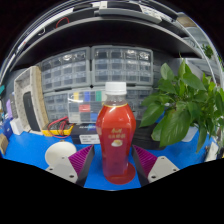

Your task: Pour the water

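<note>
A clear bottle (pixel 116 135) of red drink with a white cap and a red label stands upright on the blue table top (pixel 30 150). It sits between the fingers of my gripper (pixel 113 166). The purple pads (pixel 82 160) flank its lower body, and a narrow strip of blue table shows at each side, so neither pad presses on it. The gripper is open around the bottle. The bottle's base is partly hidden low between the fingers.
A leafy green plant (pixel 185 100) stands close to the right of the bottle. A white rounded object (pixel 60 154) lies by the left finger. Behind are a clear box (pixel 86 106) of coloured items and grey drawer cabinets (pixel 95 66).
</note>
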Available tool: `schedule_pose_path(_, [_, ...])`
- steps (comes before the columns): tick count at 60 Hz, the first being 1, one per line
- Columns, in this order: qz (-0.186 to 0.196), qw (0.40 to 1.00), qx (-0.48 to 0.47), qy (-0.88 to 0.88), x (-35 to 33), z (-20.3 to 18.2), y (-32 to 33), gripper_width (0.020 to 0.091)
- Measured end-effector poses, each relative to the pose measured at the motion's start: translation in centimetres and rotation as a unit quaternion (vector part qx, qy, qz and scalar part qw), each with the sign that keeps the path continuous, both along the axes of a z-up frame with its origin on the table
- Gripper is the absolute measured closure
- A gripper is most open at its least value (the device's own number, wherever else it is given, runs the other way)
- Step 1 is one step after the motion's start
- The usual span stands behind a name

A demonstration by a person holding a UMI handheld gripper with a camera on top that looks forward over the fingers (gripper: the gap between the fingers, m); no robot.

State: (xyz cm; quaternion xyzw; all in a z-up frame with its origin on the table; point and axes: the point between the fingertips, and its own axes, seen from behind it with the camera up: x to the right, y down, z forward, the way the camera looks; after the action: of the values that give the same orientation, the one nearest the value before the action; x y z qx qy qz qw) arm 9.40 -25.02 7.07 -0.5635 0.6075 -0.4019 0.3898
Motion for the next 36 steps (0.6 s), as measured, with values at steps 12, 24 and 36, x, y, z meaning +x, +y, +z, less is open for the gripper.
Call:
schedule_pose_path(12, [-0.003, 0.999, -0.010, 0.043, -7.3, -0.2, 0.5, 0.0357])
schedule_pose_path(24, [-0.005, 0.998, -0.023, 0.058, -13.3, 5.1, 2.3, 0.0350])
schedule_pose_path(36, [0.021, 0.999, -0.008, 0.048, -15.9, 10.3, 6.0, 0.0351])
